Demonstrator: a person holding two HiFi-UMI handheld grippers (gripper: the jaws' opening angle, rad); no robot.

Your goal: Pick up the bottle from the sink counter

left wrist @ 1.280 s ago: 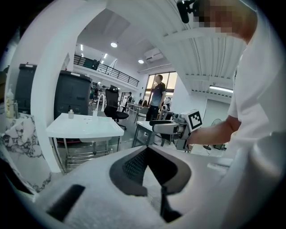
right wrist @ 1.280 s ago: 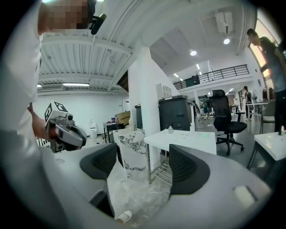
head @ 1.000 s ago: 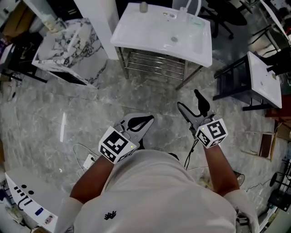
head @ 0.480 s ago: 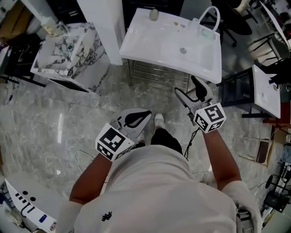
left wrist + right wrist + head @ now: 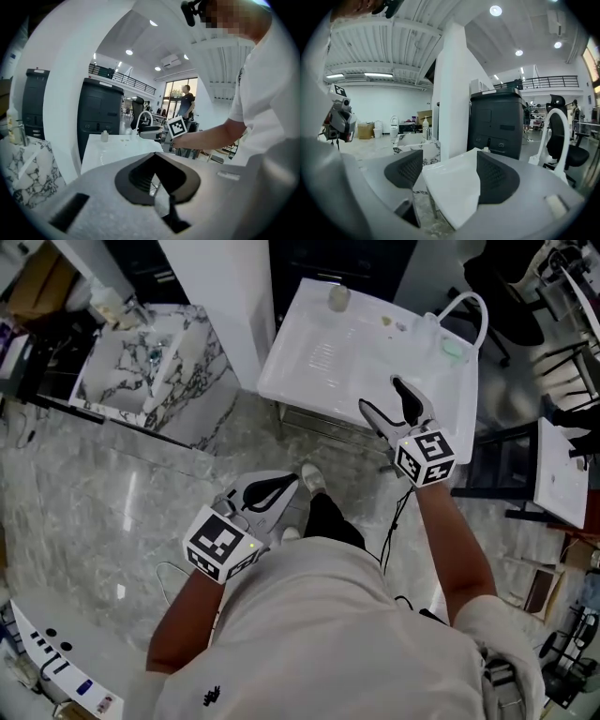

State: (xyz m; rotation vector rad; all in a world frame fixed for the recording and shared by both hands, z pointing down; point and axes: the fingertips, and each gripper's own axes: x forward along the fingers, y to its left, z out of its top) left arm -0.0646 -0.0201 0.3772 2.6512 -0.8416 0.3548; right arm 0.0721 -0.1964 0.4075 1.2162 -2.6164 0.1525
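White sink counter [image 5: 309, 381] on metal legs [image 5: 431, 203], set on grey marble floor [image 5: 94, 502]. On top: small bottle [image 5: 338, 297] upright at far-left corner. White arched faucet [image 5: 466, 295] at far-right edge, green item [image 5: 453, 349] just beside its base. Few tiny bits [image 5: 386, 322] nr back, too small to ID.

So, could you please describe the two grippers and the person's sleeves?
The left gripper and right gripper are pale grey with black jaws, each carrying a black-and-white marker cube. A thin black cable runs from the right one. The sleeves are short and white.
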